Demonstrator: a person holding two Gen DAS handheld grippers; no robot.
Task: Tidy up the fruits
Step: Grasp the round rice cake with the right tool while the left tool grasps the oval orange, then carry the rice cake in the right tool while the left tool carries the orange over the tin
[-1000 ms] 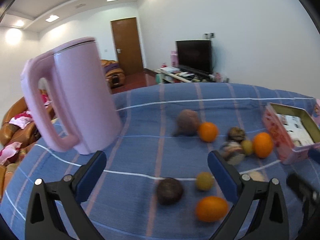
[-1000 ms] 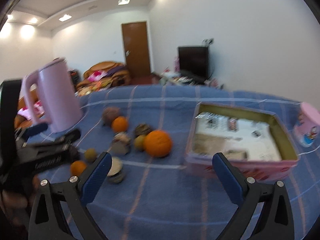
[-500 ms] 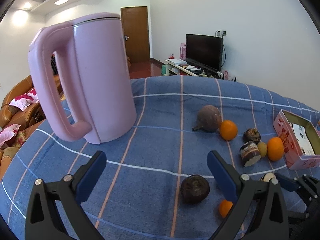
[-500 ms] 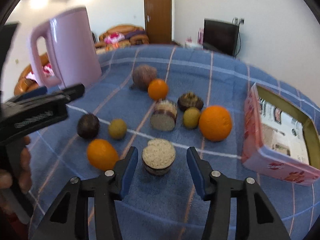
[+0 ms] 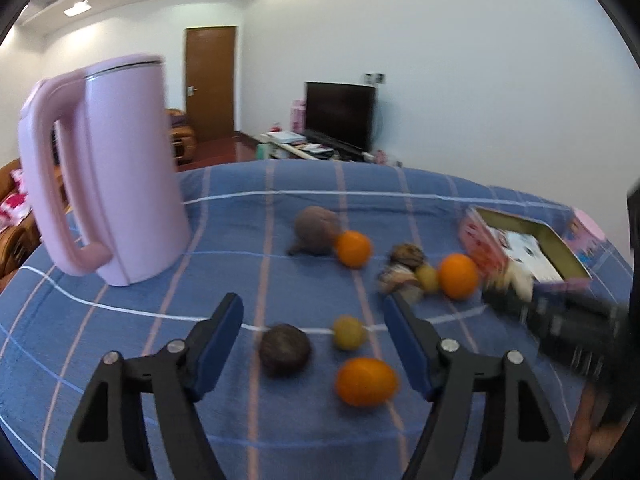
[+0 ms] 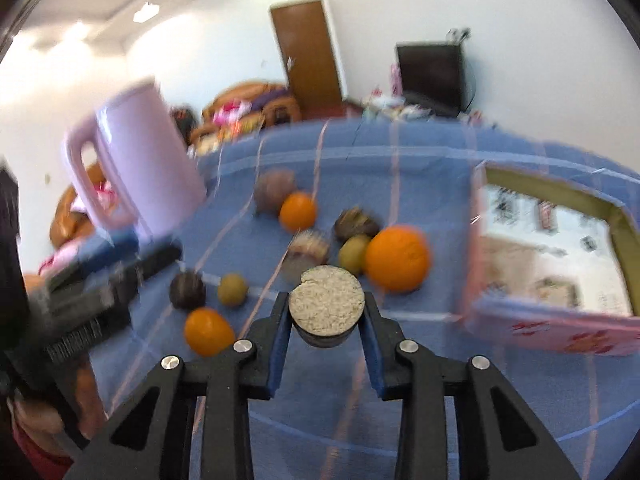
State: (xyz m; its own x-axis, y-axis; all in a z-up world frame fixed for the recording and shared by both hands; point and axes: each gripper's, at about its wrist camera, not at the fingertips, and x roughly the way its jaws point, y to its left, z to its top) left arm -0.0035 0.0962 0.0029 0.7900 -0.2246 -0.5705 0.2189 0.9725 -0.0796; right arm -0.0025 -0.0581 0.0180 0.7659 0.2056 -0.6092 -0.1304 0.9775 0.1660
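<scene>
A tabletop (image 5: 120, 340) covered in a blue cloth with white and pale pink check lines is carrying everything. A tall pale pink plastic kettle (image 5: 116, 184) is standing upright toward its left edge. Near the middle, a brownish round root-like fruit (image 5: 314, 230) is lying touching a small orange (image 5: 353, 249). Toward the right edge, an open pink tin box (image 5: 520, 248) is sitting, with a larger orange (image 5: 458, 276) just beside it. Toward the near edge, a dark round fruit (image 5: 284, 349), a small yellow-green fruit (image 5: 349, 332) and an oval orange fruit (image 5: 366, 380) are lying close together.

Pink kettle (image 5: 108, 184) left, bare cloth (image 5: 120, 340) beside
</scene>
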